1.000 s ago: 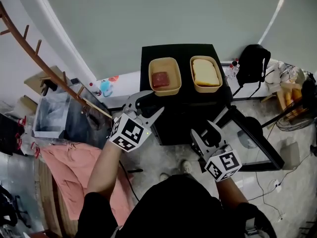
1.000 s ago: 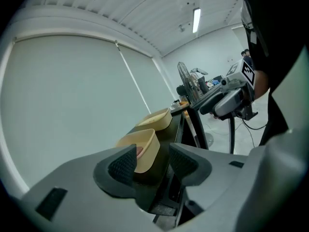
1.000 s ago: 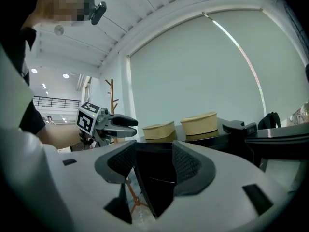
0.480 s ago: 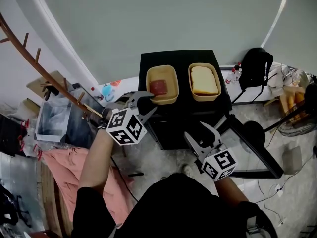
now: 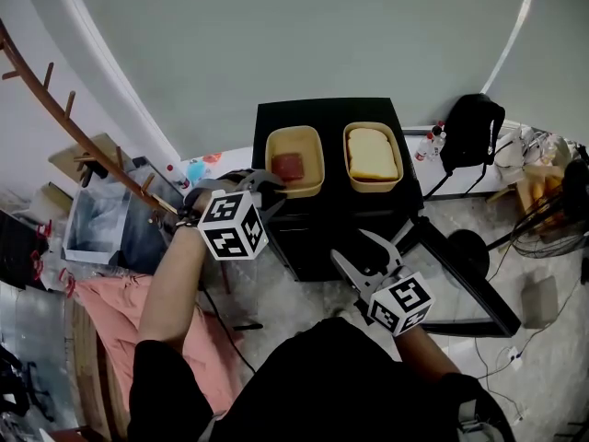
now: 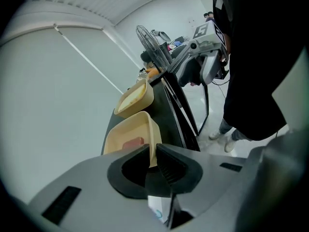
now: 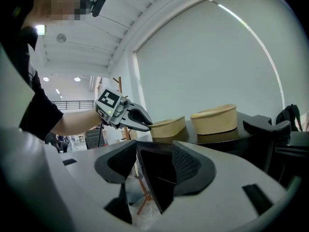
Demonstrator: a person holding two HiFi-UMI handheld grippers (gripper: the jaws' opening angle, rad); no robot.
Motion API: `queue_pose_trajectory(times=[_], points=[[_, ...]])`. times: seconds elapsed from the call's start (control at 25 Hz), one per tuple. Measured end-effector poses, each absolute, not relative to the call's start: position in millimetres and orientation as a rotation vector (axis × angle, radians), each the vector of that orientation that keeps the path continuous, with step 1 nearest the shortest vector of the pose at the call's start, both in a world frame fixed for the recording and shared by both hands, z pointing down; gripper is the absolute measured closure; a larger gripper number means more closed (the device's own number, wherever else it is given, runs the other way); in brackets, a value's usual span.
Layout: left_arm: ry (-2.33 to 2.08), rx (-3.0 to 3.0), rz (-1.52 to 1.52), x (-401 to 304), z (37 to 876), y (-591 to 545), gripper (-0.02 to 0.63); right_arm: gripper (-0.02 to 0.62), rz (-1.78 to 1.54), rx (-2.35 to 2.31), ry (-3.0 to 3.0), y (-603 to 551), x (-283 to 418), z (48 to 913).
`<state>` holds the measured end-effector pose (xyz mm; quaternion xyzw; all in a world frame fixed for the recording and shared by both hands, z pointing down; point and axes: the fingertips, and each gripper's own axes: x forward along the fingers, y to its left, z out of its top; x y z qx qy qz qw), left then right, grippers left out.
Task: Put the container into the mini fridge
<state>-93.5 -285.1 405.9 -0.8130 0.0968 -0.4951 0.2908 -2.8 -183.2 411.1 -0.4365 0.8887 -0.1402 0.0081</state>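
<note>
A black mini fridge (image 5: 331,116) is being viewed from above, with two tan containers sitting on its top. At the fridge's front left corner, the left gripper (image 5: 272,188) is being held against the near rim of the container (image 5: 304,145), the one with a red block of food inside. Its jaws have just been closing and are being pressed nearly together, with the corner rim apparently being pinched between them. This is being read as the grasp: the container is not yet being lifted and is resting on top of the fridge, not inside it. In front of the fridge, the right gripper (image 5: 350,244) is being held with its jaws spread and nothing pinched. On the right half of the fridge top, a second container (image 5: 373,187) is lying untouched. To the fridge's right, the glass door (image 5: 479,288) is standing open, so the way in is being judged ready.
</note>
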Motion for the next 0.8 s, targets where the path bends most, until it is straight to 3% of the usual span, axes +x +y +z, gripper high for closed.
queue_pose_trajectory(times=[0.4, 0.8], points=[[0.213, -2.223, -1.31, -94.2, 401.8, -269.9, 0.569, 0.347, -0.688, -1.198, 2.729, -182.6, -24.1, 415.3], [0.191, -2.257, -1.261, -93.4, 398.4, -228.7, 0.569, 0.308, -1.235, -0.923, 2.34, -201.1, -35.2, 411.9]])
